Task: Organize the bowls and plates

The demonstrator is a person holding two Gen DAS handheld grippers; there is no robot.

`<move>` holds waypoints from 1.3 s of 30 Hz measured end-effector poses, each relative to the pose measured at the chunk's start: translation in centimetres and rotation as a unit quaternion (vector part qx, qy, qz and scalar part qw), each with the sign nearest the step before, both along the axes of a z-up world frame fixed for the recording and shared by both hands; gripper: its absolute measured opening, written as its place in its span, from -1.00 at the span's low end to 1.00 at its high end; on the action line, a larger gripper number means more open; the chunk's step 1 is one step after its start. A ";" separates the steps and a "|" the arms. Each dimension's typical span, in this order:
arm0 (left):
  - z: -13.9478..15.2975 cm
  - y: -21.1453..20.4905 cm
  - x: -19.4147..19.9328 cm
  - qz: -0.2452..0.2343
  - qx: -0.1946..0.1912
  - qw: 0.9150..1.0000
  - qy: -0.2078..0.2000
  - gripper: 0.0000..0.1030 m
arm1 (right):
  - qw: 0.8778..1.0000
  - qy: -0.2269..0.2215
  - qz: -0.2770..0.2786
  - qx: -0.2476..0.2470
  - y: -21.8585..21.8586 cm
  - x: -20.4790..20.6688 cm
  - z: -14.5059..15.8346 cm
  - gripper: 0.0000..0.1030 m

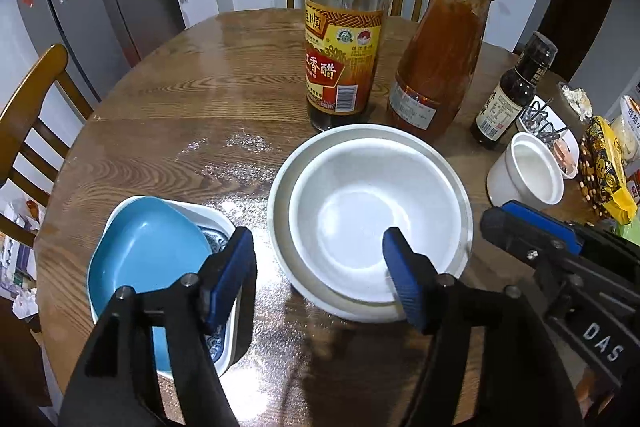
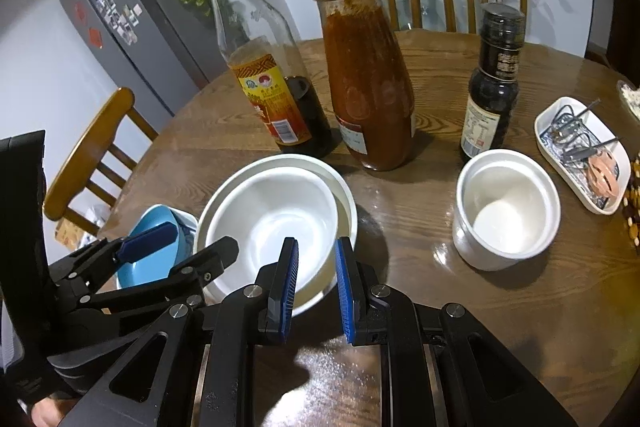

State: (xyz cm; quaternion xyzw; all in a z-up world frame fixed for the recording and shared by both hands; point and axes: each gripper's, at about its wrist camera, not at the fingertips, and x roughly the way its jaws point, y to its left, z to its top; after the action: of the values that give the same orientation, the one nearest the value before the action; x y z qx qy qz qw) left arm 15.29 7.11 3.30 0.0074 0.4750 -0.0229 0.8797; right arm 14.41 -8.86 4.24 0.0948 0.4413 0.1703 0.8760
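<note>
Right hand-held gripper (image 2: 316, 287) straddles the near rim of the white bowl (image 2: 276, 219), blue pads parted and not yet pinching it. That bowl sits nested in a wider white bowl (image 1: 280, 187) on the desk (image 1: 180, 99), just in front of the vinegar bottle (image 1: 344, 59). Left hand-held gripper (image 1: 320, 275) hangs released, wide apart, beside the blue dish (image 1: 148, 251). Judging by this, close squarely on the rim, deep enough to resist tilting, then lift straight up.

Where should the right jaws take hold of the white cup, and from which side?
Pinch the rim of the white cup from above, one finger inside, one outside. It stands upright and open-mouthed, looks too wide for the narrowly parted right gripper, and has no handle in view.
</note>
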 end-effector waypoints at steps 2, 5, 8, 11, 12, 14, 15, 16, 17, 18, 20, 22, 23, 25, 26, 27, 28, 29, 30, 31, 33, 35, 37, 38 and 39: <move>0.0 0.1 -0.2 0.001 -0.002 1.000 0.002 0.51 | 1.000 0.002 -0.006 0.005 -0.4 -0.5 0.1 -0.44; 0.1 0.6 -1.0 0.002 -0.011 1.000 -0.002 0.73 | 1.000 0.005 -0.017 0.013 -1.1 -1.4 0.1 0.02; -0.2 0.8 -1.8 0.005 -0.012 1.000 0.005 0.77 | 0.999 0.019 -0.018 0.025 -1.6 -2.6 -0.3 0.21; -0.6 1.3 -3.2 0.009 -0.010 1.000 0.009 0.93 | 0.998 0.039 -0.007 0.046 -1.8 -4.1 -1.0 0.23; -0.6 1.7 -3.9 0.012 -0.005 1.000 0.006 0.98 | 0.998 0.043 -0.002 0.050 -1.8 -4.7 -1.2 0.23; -0.8 2.2 -5.1 0.015 0.009 1.000 0.003 0.98 | 0.997 0.050 0.006 0.055 -1.7 -5.7 -1.6 0.23; -0.9 2.5 -5.6 0.015 0.014 1.000 0.004 0.98 | 0.997 0.051 0.010 0.058 -1.6 -6.3 -1.7 0.24; -1.1 2.8 -6.0 0.015 0.018 1.000 0.008 0.98 | 0.997 0.051 0.013 0.060 -1.6 -6.8 -1.8 0.24; -1.3 3.1 -6.5 0.014 0.023 1.000 0.013 0.98 | 0.997 0.050 0.014 0.061 -1.5 -7.3 -1.8 0.24; -1.5 3.4 -7.0 0.015 0.027 0.999 0.020 0.98 | 0.997 0.049 0.014 0.060 -1.5 -7.7 -1.7 0.24; -1.8 3.9 -7.8 0.017 0.033 0.999 0.032 0.98 | 0.997 0.045 0.013 0.062 -1.5 -8.7 -1.6 0.24; -1.7 4.1 -8.5 0.012 0.033 0.999 0.036 0.98 | 0.997 0.038 0.001 0.071 -2.0 -9.8 -1.4 0.24; -1.6 4.1 -8.7 0.007 0.033 0.999 0.035 0.98 | 0.996 0.036 -0.008 0.076 -2.4 -10.3 -1.4 0.24; -1.4 3.8 -9.0 -0.003 0.039 0.999 0.034 0.98 | 0.996 0.032 -0.027 0.080 -3.1 -11.5 -1.4 0.24; -1.4 3.7 -9.0 -0.007 0.040 0.998 0.037 0.98 | 0.996 0.028 -0.041 0.078 -3.5 -12.1 -1.4 0.25; -1.5 3.5 -9.0 -0.012 0.040 0.998 0.042 0.98 | 0.996 0.024 -0.051 0.074 -3.7 -12.6 -1.3 0.25; -1.6 3.3 -8.9 -0.015 0.041 0.998 0.045 0.98 | 0.996 0.019 -0.060 0.066 -3.8 -13.0 -1.2 0.25; -1.6 3.0 -8.8 -0.018 0.044 0.998 0.047 0.98 | 0.996 0.013 -0.071 0.054 -3.8 -13.4 -1.0 0.25; -1.6 2.7 -8.8 -0.022 0.049 0.998 0.045 0.98 | 0.995 0.010 -0.077 0.054 -3.8 -13.7 -0.8 0.25; -1.5 2.5 -8.8 -0.027 0.059 0.997 0.040 0.98 | 0.994 0.007 -0.084 0.064 -3.8 -14.0 -0.7 0.25; -1.1 1.7 -9.0 -0.041 0.086 0.995 0.022 0.98 | 0.992 -0.005 -0.098 0.073 -4.0 -14.6 -0.3 0.25; -0.8 1.2 -9.2 -0.051 0.103 0.993 0.010 0.98 | 0.992 -0.017 -0.106 0.066 -3.8 -15.2 0.1 0.25; -0.6 0.6 -9.2 -0.065 0.109 0.992 0.006 0.98 | 0.991 -0.025 -0.112 0.065 -3.8 -16.0 0.3 0.25; -0.5 0.3 -9.2 -0.069 0.110 0.992 0.007 0.98 | 0.991 -0.028 -0.115 0.068 -3.8 -16.3 0.4 0.25; -0.4 0.0 -9.1 -0.074 0.109 0.991 0.009 0.98 | 0.990 -0.030 -0.120 0.071 -3.9 -16.7 0.4 0.25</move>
State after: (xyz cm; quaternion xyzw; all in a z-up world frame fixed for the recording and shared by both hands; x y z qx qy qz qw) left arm 6.18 7.16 2.88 0.1384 0.4810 -0.0359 0.8650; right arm -2.28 -12.80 4.65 0.2039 0.3870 0.0973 0.8940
